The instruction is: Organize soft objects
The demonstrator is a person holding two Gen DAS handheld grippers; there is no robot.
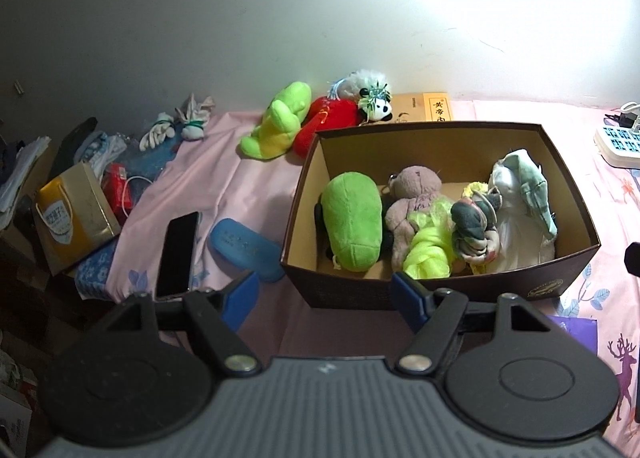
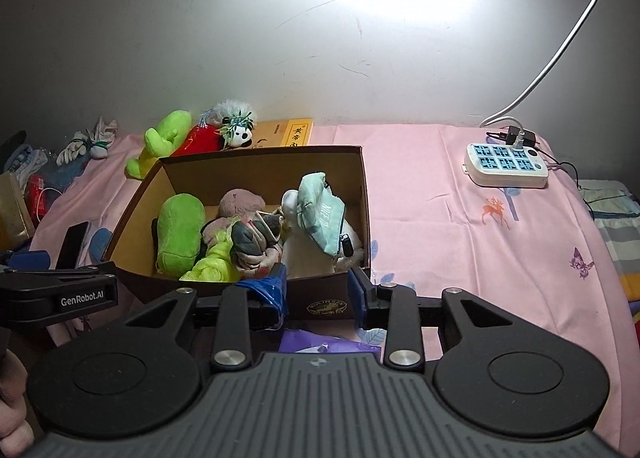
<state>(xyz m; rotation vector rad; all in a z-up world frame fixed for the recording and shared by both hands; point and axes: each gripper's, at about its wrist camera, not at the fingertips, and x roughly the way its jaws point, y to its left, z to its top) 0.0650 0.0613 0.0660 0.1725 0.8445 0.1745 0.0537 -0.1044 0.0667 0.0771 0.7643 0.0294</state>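
A brown cardboard box (image 1: 440,290) stands on the pink bedsheet. It holds a green plush (image 1: 354,225), a brownish bear (image 1: 414,205), a neon yellow cloth (image 1: 428,254), a dark sock bundle (image 1: 476,230) and a white plush under a pale teal cloth (image 1: 524,193). Behind the box lie a light green plush (image 1: 280,121) and a red plush with a panda head (image 1: 332,117). My left gripper (image 1: 324,298) hovers open before the box's front left corner, nothing between its fingers. My right gripper (image 2: 316,296) hangs before the box's front wall (image 2: 326,306), its pads apart and pressing on nothing.
Left of the box lie a black phone (image 1: 178,254), a blue case (image 1: 244,250), a gold carton (image 1: 72,213) and tied white gloves (image 1: 176,125). A yellow book (image 1: 424,107) leans at the wall. A white power strip (image 2: 506,165) sits on the right.
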